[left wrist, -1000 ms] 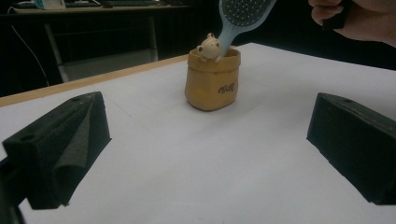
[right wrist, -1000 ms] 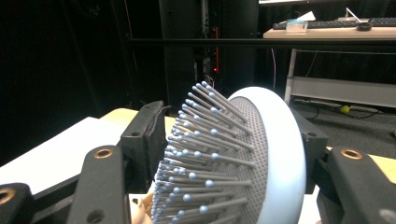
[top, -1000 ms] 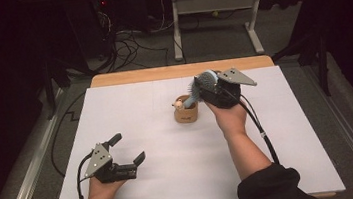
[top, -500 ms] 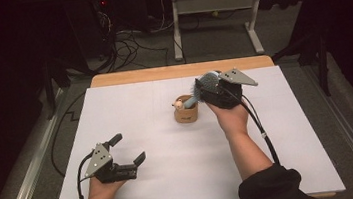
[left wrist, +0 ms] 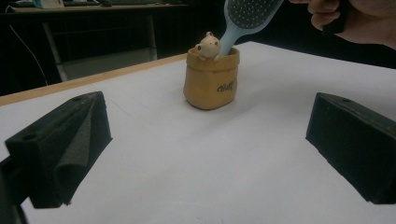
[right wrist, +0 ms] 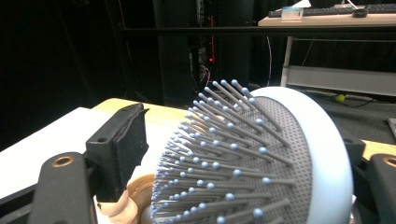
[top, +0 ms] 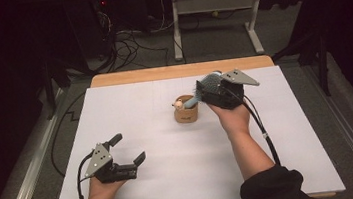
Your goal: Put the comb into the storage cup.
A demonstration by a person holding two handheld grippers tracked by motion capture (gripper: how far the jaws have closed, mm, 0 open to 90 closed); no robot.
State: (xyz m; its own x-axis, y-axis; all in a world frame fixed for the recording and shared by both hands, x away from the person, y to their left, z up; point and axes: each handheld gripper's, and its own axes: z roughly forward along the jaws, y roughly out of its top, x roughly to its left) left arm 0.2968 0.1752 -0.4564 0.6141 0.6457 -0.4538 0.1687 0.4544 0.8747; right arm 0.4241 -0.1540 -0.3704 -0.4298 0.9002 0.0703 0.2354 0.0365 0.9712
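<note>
Lowering a hairbrush into a small tan pot looks to be the step in hand. In the high view the pot stands a little above the middle of the frame on the white table cover, and the brush leans up and to the right out of it, handle end down inside the rim, head just beside the right gripper. A small pale animal figure sits at the pot's rim, touching the brush handle as seen from the left gripper view, near the top centre of that frame.

The right gripper view has the bristled head across the centre and right of the frame, with one black jaw at the left close to the bristles and the other behind the back of the head at the right edge. I judge the gripper to be clamped on the head, though the contact on the bristle side is not plain.

The left gripper rests at the lower left of the high view, well apart from the pot, its jaws spread wide and holding nothing.

The brush is probably almost placed. The next move calls for easing the handle fully down, then letting the jaws part slowly and drawing back up and right, without tipping the pot or knocking the figure.
</note>
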